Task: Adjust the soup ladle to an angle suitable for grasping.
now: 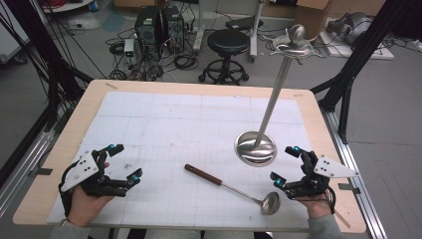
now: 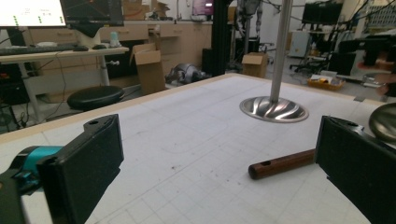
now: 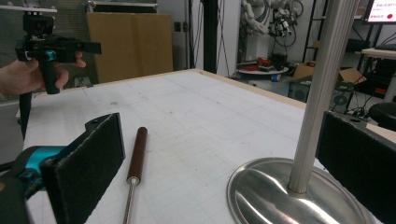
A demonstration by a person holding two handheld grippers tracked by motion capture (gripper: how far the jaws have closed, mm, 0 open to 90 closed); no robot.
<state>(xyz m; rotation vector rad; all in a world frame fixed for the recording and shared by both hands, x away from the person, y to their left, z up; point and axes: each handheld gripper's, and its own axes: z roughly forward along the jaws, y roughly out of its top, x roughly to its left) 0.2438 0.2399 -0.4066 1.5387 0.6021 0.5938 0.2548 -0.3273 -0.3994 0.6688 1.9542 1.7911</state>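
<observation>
A ladle (image 1: 204,175) with a brown wooden handle and a steel bowl lies flat on the white mat, near the front middle. Behind its bowl end stands a steel stand (image 1: 255,148), with a round base and a tall pole topped by hooks. My left gripper (image 1: 126,162) hovers at the front left, open and holding nothing. In the left gripper view, the ladle handle (image 2: 281,164) lies ahead of the open left gripper (image 2: 219,154). My right gripper (image 1: 284,166) sits at the front right, open, just right of the stand's base. In the right gripper view, the right gripper (image 3: 219,149) frames the stand (image 3: 285,198) and the ladle handle (image 3: 137,154).
The wooden table (image 1: 59,149) carries a white gridded mat (image 1: 174,129). On the floor beyond its far edge are a black stool (image 1: 227,45), computer towers (image 1: 159,25) and cables. Black frame posts rise at both sides.
</observation>
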